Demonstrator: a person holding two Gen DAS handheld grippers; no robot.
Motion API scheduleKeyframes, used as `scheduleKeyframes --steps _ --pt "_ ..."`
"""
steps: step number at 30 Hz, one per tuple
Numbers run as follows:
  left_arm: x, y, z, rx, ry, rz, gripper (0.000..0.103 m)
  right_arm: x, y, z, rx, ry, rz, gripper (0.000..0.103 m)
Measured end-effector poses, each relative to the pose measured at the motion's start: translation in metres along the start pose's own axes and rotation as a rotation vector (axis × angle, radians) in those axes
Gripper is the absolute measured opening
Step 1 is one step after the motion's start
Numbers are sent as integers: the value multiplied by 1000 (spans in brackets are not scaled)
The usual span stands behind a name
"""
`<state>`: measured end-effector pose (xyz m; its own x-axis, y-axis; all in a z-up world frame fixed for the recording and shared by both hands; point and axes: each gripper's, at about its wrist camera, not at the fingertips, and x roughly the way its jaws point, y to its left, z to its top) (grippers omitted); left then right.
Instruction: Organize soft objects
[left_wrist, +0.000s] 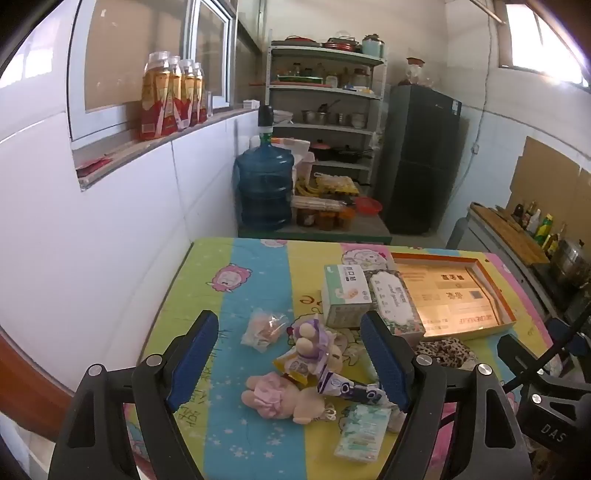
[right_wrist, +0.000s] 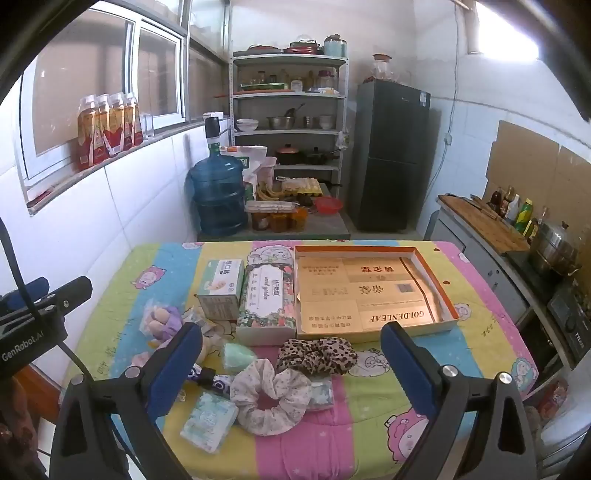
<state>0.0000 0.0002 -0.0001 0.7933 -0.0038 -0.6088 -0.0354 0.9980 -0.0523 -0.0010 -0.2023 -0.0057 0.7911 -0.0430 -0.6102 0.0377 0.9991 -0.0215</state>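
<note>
Left gripper (left_wrist: 291, 358) and right gripper (right_wrist: 291, 373) are both hovering with jaws spread, grasping nothing. Nearest, a white scrunchie (right_wrist: 271, 400) is lying on the striped tablecloth (right_wrist: 373, 406), touching a leopard scrunchie (right_wrist: 316, 354); pink plush (left_wrist: 275, 397) nearby; orange-rimmed box (right_wrist: 448, 295) farthest.

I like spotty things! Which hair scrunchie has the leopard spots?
The leopard scrunchie, brown with dark spots, lies just in front of the open box. The pale floral scrunchie nearer the camera has tiny flowers instead.
</note>
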Motion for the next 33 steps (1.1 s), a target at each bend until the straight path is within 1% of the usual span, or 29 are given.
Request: scheduleKeyframes --steps 5,6,9,10,11,16,21,33 --pt "-2 3 -1 -14 1 -6 80 0 0 0 8 -7 3 98" --pt "5 -3 -5 -9 2 -9 80 0 0 0 6 -8 1 98" --pt "5 -5 -8 -4 -3 1 80 -1 0 -1 3 -6 -4 98" --pt "5 -6 -9 -3 -5 3 80 7 5 -1 6 3 5 98" --pt "4 1 -1 -8 9 -12 80 6 5 -1 6 3 6 98" --pt "5 -2 -3 -1 5 -5 80 8 9 -2 3 6 10 98" --pt "6 -1 -1 -1 8 -11 80 9 5 -1 2 12 22 98" --pt "4 0 -3 2 3 -13 80 9 8 -3 9 15 20 98"
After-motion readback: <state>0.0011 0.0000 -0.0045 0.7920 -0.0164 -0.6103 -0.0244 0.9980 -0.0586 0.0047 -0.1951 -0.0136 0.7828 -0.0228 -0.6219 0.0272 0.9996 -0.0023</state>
